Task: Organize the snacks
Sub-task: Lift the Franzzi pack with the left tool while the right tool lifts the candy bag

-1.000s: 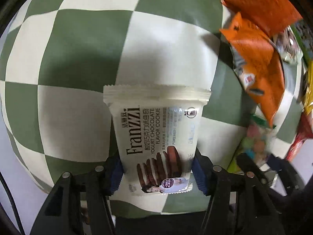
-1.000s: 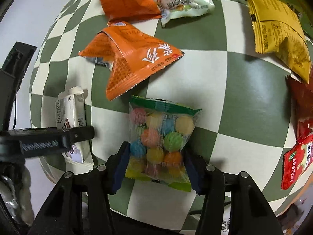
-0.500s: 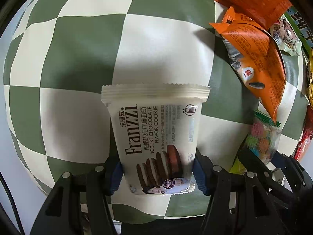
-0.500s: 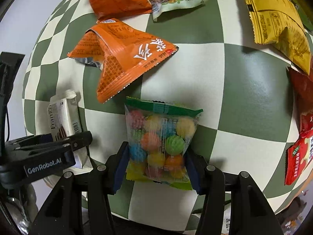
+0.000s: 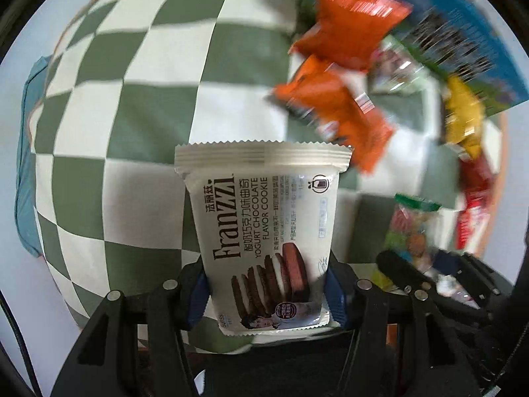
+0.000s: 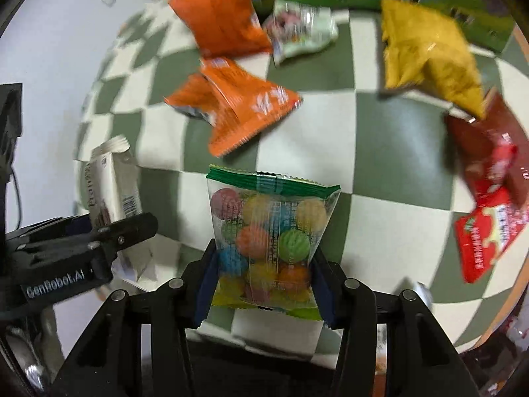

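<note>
My left gripper (image 5: 267, 292) is clamped on the lower part of a white Franzzi cookie packet (image 5: 264, 231), its jaws having just closed a little further on it, and the packet hangs off the checked worktop (image 5: 132, 106). My right gripper (image 6: 264, 284) pinches the lower half of a clear candy bag (image 6: 267, 231) full of coloured balls, its jaws likewise having just tightened, with the bag between them. Both packs look light and soft: the cookie packet is a thin film that crumples at the sides, and I judge the biscuits inside brittle, so a firm squeeze could crack them. The candy bag is slick film over hard round sweets that can roll under the pads, so I would keep hold low and across the full width, or by the crimped seam. On the worktop lie two orange packets (image 6: 231, 112), a yellow bag (image 6: 429, 49) and red packets (image 6: 489, 218), well apart from what I carry.
</note>
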Motion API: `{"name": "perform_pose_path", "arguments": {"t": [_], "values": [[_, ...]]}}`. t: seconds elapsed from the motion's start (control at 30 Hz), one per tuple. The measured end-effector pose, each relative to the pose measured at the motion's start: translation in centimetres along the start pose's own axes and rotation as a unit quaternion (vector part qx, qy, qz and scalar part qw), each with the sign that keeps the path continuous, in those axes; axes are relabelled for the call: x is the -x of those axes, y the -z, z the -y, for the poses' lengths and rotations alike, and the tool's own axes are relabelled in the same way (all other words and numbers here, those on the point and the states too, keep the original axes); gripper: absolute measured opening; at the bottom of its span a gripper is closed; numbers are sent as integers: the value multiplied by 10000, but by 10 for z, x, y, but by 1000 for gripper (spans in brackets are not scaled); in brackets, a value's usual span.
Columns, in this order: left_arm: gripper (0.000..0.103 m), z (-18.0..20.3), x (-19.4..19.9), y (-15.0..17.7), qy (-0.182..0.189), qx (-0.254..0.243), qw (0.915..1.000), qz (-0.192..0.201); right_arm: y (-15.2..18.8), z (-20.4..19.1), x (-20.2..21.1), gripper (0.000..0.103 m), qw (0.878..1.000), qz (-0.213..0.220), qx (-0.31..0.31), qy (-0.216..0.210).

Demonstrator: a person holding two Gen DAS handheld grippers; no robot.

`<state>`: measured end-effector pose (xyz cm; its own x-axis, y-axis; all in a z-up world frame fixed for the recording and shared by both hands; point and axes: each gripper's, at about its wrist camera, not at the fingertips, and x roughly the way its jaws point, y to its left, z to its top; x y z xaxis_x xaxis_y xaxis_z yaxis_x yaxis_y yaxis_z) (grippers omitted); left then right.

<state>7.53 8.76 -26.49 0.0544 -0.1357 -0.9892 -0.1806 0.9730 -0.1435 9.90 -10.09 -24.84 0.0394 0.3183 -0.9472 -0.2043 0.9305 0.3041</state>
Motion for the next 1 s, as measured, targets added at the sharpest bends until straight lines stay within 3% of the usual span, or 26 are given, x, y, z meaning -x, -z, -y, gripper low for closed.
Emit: {"name": "perform_pose_path", "arguments": {"t": [0.17,0.3,0.5,0.77,1.0], "values": [[56,30,62,-25,505,-82,9974,504,-19,6,70,53,9979,543,7,-364],[56,66,107,-64,942,-271,9916,842,-60,19,138,53,9918,1195,-63,-446],[56,120,137,-161,709,-753,9867,1252,-151,57,194,53,9820,1873,-170,194],[56,132,84,-294,-280,-891,9919,859,-280,118,182,53,9826,1514,-319,1030],[58,120,43,-358,-498,-758,9949,437,-344,152,148,53,9854,991,-411,1325]]}}
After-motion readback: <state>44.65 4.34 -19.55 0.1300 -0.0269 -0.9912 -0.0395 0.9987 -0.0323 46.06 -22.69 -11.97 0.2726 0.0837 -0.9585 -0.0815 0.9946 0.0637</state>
